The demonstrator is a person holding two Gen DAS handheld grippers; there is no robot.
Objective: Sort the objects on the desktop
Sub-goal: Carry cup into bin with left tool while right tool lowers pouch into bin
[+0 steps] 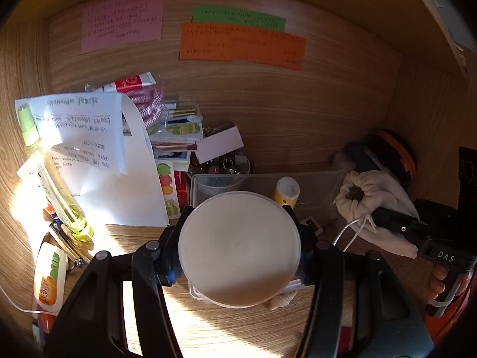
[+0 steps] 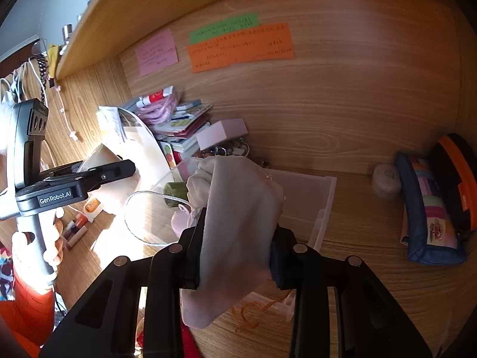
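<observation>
My left gripper [image 1: 240,247] is shut on a round white container [image 1: 238,249] and holds it over the near end of a clear plastic bin [image 1: 313,183]. A small yellow-and-white bottle [image 1: 286,192] stands in the bin. My right gripper [image 2: 235,244] is shut on a cream drawstring cloth pouch [image 2: 235,217] and holds it above the clear bin [image 2: 310,197]. In the left wrist view the pouch [image 1: 372,197] and the right gripper [image 1: 384,216] sit at the right, beside the bin. The left gripper [image 2: 119,168] shows at the left of the right wrist view.
White papers [image 1: 98,161], a yellow-green spray bottle [image 1: 50,176], a glue bottle [image 1: 49,277] and stacked booklets [image 1: 179,137] crowd the left. Pencil cases [image 2: 432,203] lie at the right. Pink, green and orange notes [image 1: 241,44] hang on the wooden back wall.
</observation>
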